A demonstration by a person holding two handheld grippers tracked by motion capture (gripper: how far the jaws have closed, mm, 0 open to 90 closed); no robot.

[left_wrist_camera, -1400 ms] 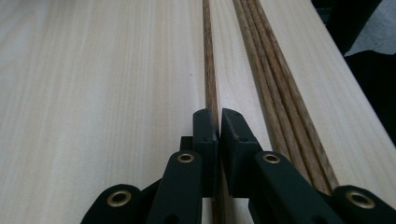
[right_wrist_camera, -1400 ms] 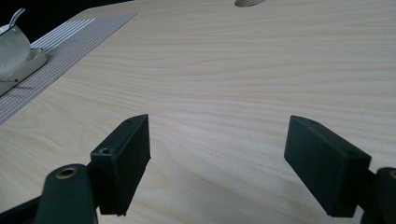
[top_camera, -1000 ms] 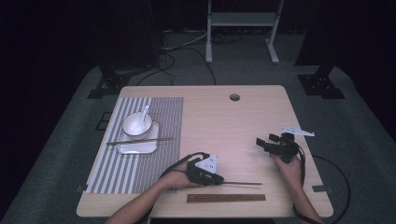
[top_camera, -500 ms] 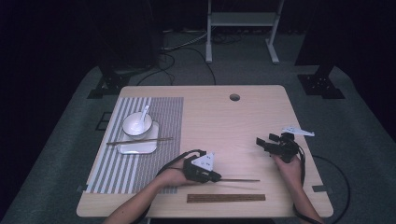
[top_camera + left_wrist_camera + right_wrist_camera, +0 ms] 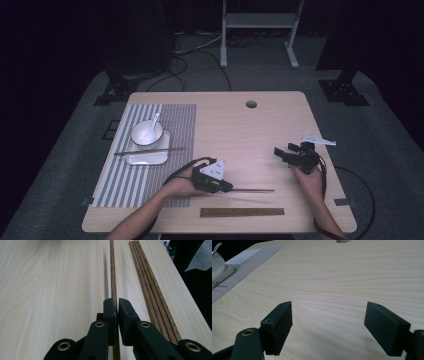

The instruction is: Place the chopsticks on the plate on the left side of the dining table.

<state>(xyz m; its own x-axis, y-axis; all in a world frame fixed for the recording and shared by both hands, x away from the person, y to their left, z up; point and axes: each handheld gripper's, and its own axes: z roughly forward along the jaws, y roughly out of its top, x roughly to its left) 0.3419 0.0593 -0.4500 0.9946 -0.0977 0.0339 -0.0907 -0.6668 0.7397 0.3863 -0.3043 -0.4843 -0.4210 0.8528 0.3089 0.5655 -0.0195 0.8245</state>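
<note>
My left gripper (image 5: 228,188) lies near the table's front edge, shut on one end of a single brown chopstick (image 5: 252,190) that points right. In the left gripper view the jaws (image 5: 117,305) pinch that chopstick (image 5: 113,277), which runs straight ahead just above the wood. A bundle of several chopsticks (image 5: 242,212) (image 5: 146,287) lies beside it, closer to the front edge. My right gripper (image 5: 281,154) hovers at the right side of the table, open. Between its spread jaws (image 5: 328,315) there is bare tabletop.
A striped placemat (image 5: 172,120) covers the left part of the table. On it stand a white bowl (image 5: 146,134) holding a spoon (image 5: 155,119) and a white plate (image 5: 148,158) with one chopstick (image 5: 150,150) across it. A cable hole (image 5: 251,104) sits at the back.
My left gripper has shifted slightly left with the single chopstick in it. The right gripper has kept still.
</note>
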